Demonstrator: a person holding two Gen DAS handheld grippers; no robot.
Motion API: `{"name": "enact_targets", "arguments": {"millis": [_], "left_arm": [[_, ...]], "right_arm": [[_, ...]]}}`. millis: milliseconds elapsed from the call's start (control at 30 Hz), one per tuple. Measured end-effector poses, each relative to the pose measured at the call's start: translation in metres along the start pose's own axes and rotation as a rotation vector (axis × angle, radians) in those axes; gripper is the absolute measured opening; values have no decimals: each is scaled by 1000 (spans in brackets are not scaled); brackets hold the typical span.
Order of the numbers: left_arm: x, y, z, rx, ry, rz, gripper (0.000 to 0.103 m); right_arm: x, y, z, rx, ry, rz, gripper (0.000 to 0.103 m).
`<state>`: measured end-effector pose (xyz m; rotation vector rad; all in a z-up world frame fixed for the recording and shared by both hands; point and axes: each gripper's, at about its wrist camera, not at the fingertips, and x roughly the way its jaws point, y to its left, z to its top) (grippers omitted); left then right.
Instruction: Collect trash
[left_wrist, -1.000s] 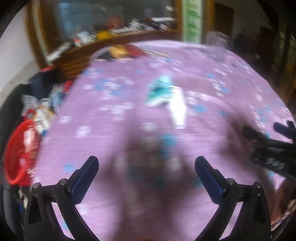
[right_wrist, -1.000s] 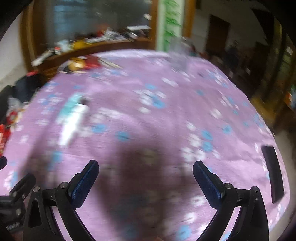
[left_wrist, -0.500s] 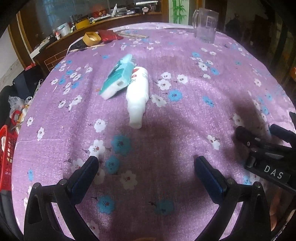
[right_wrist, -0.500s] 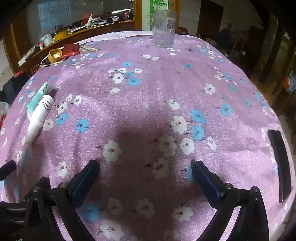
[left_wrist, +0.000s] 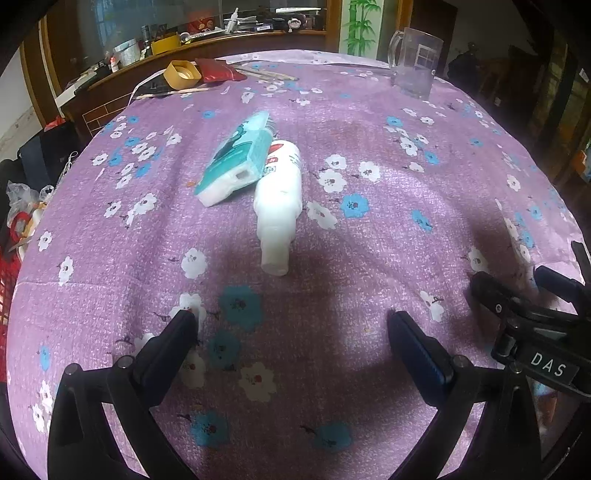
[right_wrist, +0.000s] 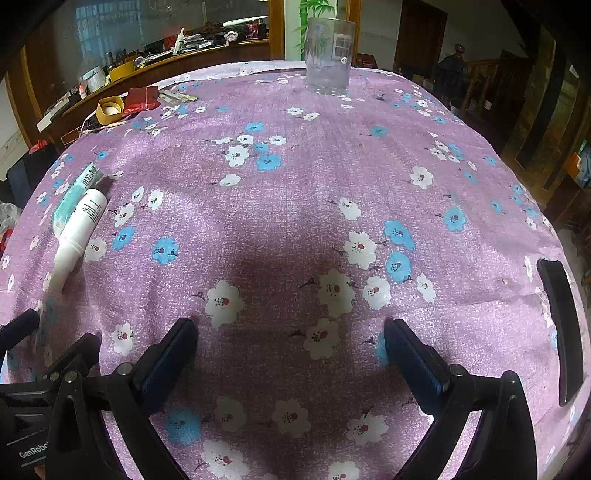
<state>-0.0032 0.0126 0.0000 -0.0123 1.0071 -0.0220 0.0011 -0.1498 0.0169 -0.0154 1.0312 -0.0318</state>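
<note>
Ahead of the left gripper's (left_wrist: 291, 325) spread fingers lie a white bottle (left_wrist: 279, 197) and teal pack (left_wrist: 236, 162), touching. Both probably light; the bottle looks smooth, so pinch across its body. Right gripper (right_wrist: 290, 336) spread, empty.

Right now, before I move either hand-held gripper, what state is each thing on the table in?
Left hand-held gripper: open, empty, over the cloth.
Right hand-held gripper: open, empty.
White bottle: lying on its side, cap end toward the camera.
Teal packet: lying flat, leaning on the bottle.
Glass mug: upright, looks empty.
Yellow lid: tilted at the far edge, open side showing.
Black flat object: lying flat near the right edge.
</note>
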Motion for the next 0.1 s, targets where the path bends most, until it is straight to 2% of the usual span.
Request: {"name": "enact_targets", "arguments": {"millis": [100], "left_arm": [[0, 1, 0, -1, 0, 0, 103]], "right_arm": [[0, 0, 0, 0, 0, 0, 103]]}}
